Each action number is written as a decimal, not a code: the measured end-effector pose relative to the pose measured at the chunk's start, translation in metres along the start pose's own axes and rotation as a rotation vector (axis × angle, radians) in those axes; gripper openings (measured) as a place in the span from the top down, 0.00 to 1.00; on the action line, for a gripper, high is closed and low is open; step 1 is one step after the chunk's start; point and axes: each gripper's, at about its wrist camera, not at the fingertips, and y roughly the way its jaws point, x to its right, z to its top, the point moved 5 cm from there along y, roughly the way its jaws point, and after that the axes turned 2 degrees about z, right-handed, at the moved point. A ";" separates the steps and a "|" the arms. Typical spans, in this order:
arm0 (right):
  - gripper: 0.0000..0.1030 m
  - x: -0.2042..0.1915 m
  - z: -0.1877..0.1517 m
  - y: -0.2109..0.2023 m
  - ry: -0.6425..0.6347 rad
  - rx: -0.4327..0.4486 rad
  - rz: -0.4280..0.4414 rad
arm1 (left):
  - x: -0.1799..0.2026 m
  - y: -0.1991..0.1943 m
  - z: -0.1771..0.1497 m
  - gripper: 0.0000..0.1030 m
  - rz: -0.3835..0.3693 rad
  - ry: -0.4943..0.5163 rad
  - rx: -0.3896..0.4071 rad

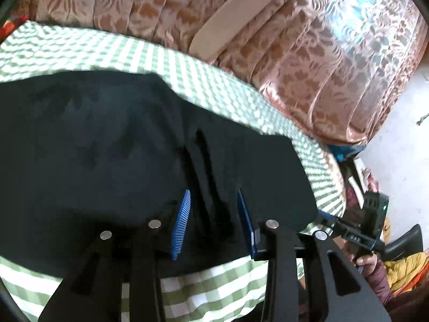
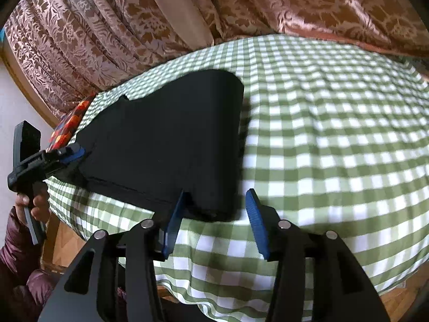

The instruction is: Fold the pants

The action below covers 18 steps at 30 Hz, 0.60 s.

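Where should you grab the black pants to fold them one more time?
Probably the near edge of the black pants, at both front corners, coming in from the table's near side. They lie flat on the checked cloth, and the left gripper and right gripper already straddle those corners.

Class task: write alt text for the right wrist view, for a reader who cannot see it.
Dark folded pants lie on a green-and-white checked cloth, their near corner between the open blue pads of the right tool. At the left edge, a hand holds the left tool at the pants' far end; patterned curtains hang behind.
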 end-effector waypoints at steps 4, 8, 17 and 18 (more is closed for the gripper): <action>0.55 -0.008 0.025 -0.014 -0.006 0.068 0.032 | -0.004 0.001 0.022 0.67 -0.019 -0.037 0.022; 0.55 -0.028 0.058 -0.003 -0.057 0.093 0.066 | 0.007 0.015 0.044 0.67 -0.024 -0.048 0.037; 0.55 -0.025 0.129 0.068 0.022 0.101 0.072 | 0.039 0.061 0.044 0.67 0.029 0.084 -0.011; 0.55 -0.019 0.129 0.076 0.045 0.090 0.062 | 0.034 0.067 0.035 0.67 0.070 0.086 -0.029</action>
